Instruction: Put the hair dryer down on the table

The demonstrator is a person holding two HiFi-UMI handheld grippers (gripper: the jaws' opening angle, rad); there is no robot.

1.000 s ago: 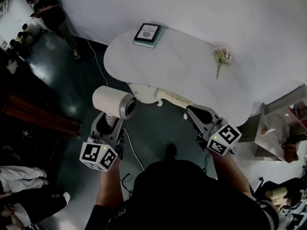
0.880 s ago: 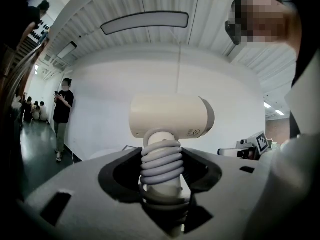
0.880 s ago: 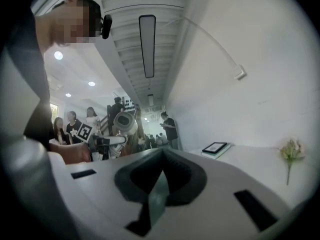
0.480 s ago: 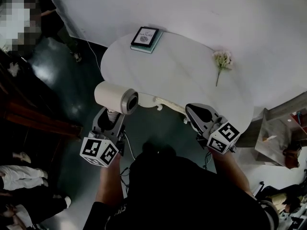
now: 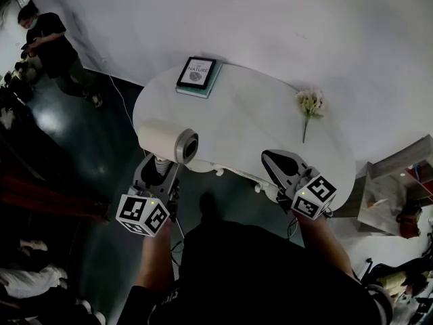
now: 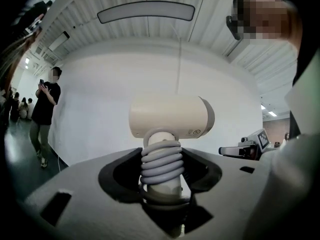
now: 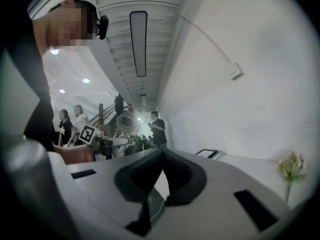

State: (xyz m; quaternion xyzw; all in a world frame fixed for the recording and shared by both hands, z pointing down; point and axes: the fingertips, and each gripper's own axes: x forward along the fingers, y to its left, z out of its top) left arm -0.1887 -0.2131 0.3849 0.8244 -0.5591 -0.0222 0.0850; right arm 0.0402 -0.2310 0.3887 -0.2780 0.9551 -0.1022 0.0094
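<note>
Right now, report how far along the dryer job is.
Done: the dryer is clamped by its handle in the left gripper. In hand: it is held upright at the table's near left edge, not resting on it. Left: lay it on the bare tabletop and open the jaws. The right gripper is shut and empty.

Left gripper (image 6: 161, 176) clamped on the handle of a cream hair dryer (image 6: 170, 115), grey cord (image 6: 161, 163) coiled round that handle, barrel lying crosswise above the jaws, person in dark shirt (image 6: 45, 111) standing far left
</note>
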